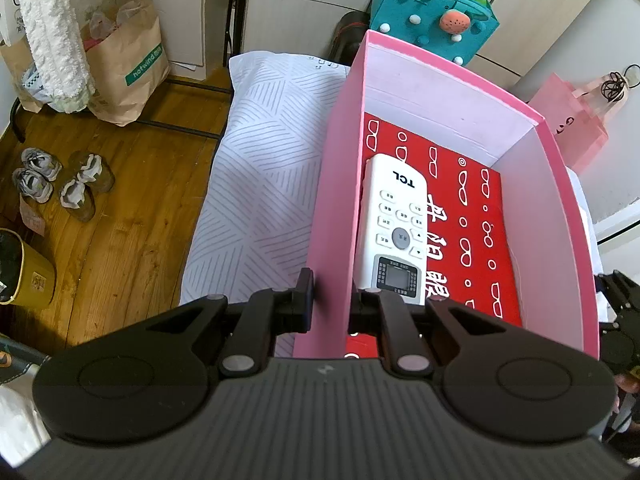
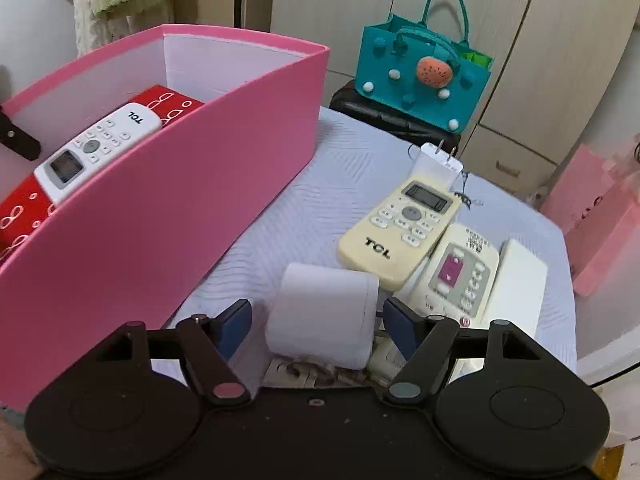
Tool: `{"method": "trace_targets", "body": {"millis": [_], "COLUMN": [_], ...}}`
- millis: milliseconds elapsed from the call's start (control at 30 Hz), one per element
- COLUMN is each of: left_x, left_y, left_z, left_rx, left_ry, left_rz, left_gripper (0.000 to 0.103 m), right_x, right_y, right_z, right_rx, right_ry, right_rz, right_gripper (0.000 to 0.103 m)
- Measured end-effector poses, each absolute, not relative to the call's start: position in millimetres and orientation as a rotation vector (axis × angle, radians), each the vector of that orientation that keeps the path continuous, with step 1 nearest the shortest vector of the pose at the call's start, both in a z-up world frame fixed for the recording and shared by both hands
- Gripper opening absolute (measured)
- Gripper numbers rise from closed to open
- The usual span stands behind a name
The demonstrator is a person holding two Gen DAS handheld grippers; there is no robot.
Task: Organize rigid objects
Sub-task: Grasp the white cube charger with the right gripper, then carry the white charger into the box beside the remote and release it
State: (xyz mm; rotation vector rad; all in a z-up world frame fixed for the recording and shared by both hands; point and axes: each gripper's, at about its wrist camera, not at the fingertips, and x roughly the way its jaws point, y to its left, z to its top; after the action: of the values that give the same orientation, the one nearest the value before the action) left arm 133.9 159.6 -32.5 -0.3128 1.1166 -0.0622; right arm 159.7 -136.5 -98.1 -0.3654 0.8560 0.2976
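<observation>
A pink box [image 1: 340, 184] stands on a white patterned cloth [image 1: 264, 168]. Inside it lie a red box [image 1: 472, 208] and a white TCL remote [image 1: 394, 224]. My left gripper [image 1: 330, 300] is shut on the box's left wall, one finger outside, one inside. In the right wrist view the pink box [image 2: 180, 208] is at the left. My right gripper [image 2: 316, 320] is open around a white rectangular block [image 2: 324, 312]. Beyond it lie a cream TCL remote [image 2: 400, 228], a second remote [image 2: 460, 276], a white flat box [image 2: 520, 280] and a white plug adapter [image 2: 436, 164].
A teal felt bag [image 2: 424, 76] sits on a dark case behind the cloth. A pink paper bag [image 2: 600, 232] stands at the right. On the wooden floor at the left are shoes [image 1: 60, 180], a paper bag [image 1: 128, 68] and a yellow bin [image 1: 24, 272].
</observation>
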Motion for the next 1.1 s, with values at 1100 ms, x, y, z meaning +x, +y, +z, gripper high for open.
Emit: {"method": "trace_targets", "body": {"millis": [1100], "left_x": [134], "left_y": [153], "left_z": [-31], "left_rx": [-0.259], "left_ry": [1.131], "left_rz": [-0.072], "left_gripper": [0.011], "right_x": [122], "right_y": [-55], "right_z": [-5], "right_rx": [-0.225], "right_ry": [0.714], "right_rz": [0.788], "right_gripper": [0.061]}}
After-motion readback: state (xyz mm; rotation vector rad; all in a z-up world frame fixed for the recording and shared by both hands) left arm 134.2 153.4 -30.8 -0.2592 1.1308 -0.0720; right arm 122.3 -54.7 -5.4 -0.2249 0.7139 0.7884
